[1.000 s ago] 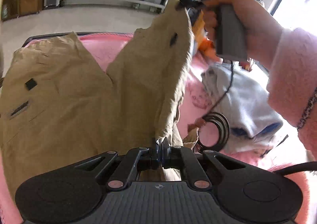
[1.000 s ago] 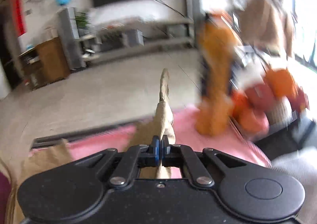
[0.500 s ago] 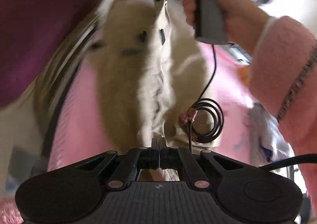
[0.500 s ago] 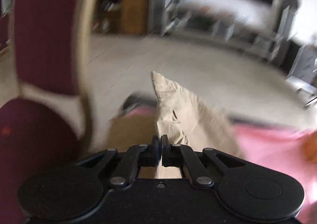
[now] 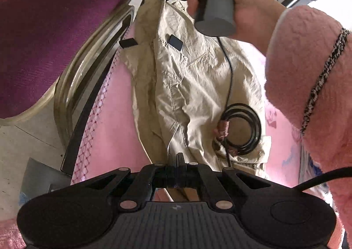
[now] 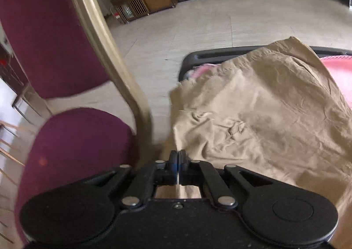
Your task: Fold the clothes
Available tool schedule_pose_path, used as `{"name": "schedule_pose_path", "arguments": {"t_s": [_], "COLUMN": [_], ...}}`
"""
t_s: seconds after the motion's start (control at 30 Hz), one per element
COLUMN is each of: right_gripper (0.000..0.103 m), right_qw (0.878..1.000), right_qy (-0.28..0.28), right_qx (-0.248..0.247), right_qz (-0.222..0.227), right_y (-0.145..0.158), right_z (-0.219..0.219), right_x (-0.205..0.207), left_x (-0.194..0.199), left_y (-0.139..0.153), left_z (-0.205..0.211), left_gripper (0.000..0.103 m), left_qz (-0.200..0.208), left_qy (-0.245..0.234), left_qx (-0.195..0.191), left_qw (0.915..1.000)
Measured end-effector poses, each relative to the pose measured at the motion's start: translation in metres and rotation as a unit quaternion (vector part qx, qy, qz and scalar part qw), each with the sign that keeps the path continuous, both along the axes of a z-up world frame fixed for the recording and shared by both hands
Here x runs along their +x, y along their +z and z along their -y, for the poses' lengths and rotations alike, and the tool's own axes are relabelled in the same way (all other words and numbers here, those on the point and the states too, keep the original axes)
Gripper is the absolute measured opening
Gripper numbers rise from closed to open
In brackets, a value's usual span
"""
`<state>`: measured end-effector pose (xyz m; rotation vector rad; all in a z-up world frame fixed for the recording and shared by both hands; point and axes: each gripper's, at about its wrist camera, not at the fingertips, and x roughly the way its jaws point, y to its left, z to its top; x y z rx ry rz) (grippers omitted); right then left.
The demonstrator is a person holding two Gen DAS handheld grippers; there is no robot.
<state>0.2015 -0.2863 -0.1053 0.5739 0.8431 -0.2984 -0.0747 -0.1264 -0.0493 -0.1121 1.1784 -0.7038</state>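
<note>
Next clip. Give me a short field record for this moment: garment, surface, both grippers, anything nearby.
garment: tan trousers, creased, folded over themselves on the table
surface: pink cloth covering the table
left gripper: jaws shut on the trousers' near edge
right gripper: jaws shut on the trousers' far edge
right hand: pink sleeve, gripping the handle
nearby: purple chair beside the table; coiled black cable hanging over the trousers
</note>
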Motion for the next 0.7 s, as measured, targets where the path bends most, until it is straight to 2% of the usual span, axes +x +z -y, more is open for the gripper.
{"name": "schedule_pose_path", "arguments": {"t_s": [0.1,0.2,0.3,0.33,0.4,0.43,0.5,0.63,0.7], "right_gripper": [0.001,0.001,0.001,0.004,0.022,0.023,0.025,0.027,0.033], "right_qw": [1.000,1.000,1.000,0.999,0.996,0.996,0.996,0.996,0.995], "right_qy": [-0.003,-0.005,0.009,0.019,0.043,0.048,0.056,0.073,0.074], "right_qx": [-0.015,-0.003,0.014,0.020,0.041,0.042,0.039,-0.033,-0.072], "right_qz": [0.004,-0.001,-0.009,-0.026,-0.070,-0.069,-0.053,-0.025,-0.016], "right_y": [0.000,-0.001,-0.004,-0.008,-0.017,-0.012,0.003,0.069,0.103], "right_z": [-0.007,-0.009,-0.010,-0.010,-0.007,-0.005,-0.002,0.011,0.023], "right_x": [0.003,0.004,0.000,0.004,0.011,0.007,-0.007,-0.055,-0.084], "left_x": [0.002,-0.001,-0.002,-0.002,0.001,0.002,0.005,-0.001,-0.002], "left_y": [0.005,0.011,0.014,0.014,0.008,0.005,0.000,0.012,0.016], "left_z": [-0.007,-0.013,-0.015,-0.015,-0.014,-0.015,-0.017,-0.025,-0.028], "left_gripper": [0.000,0.000,0.000,0.000,0.000,0.000,0.000,0.005,0.006], "left_qz": [0.006,0.019,0.033,0.035,0.025,0.019,0.007,0.041,0.049], "left_qy": [0.015,0.030,0.051,0.057,0.069,0.075,0.086,0.098,0.101], "left_qx": [-0.023,-0.035,-0.021,-0.010,0.015,0.023,0.038,0.004,-0.015], "left_qw": [0.9996,0.9988,0.9979,0.9977,0.9972,0.9968,0.9955,0.9943,0.9936]}}
